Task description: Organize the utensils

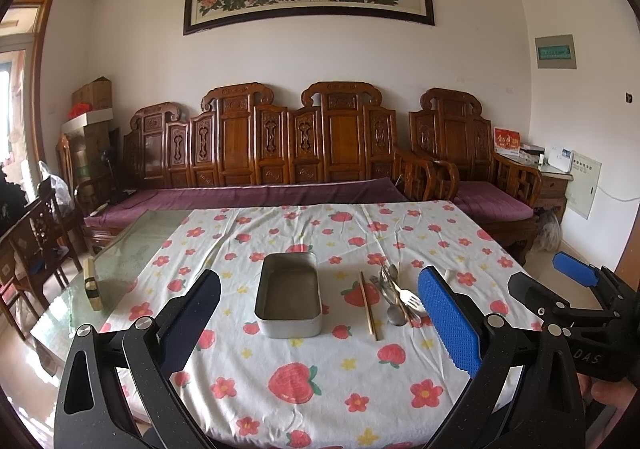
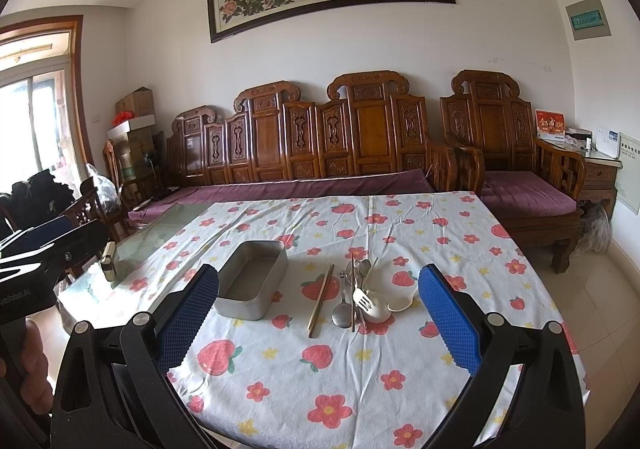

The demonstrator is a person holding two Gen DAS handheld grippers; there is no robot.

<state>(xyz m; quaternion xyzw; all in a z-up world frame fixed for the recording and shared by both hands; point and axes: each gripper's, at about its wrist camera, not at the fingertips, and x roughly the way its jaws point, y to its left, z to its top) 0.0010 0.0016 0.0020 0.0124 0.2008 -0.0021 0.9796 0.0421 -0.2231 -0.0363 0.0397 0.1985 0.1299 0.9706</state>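
Nothing had been picked up yet: both the left gripper (image 1: 320,313) and the right gripper (image 2: 320,313) hung with jaws spread wide, holding nothing. Right of the empty tin (image 1: 289,295) lay chopsticks (image 2: 320,300) and piled cutlery (image 2: 360,295); chopsticks seemed the easiest first pinch. A strawberry cloth (image 2: 320,389) covered the table, a carved bench (image 2: 304,137) beyond the tin.

A glass-topped surface (image 1: 132,249) is carrying a strawberry-print cloth (image 1: 320,381). On the cloth, a metal tin (image 1: 289,299) is sitting at center, 1 pair of chopsticks (image 1: 368,305) is lying at its 3 o'clock, and a utensil pile (image 1: 394,297) is lying beyond. A small wooden block (image 1: 92,283) is resting at the tin's 9 o'clock, on bare glass.
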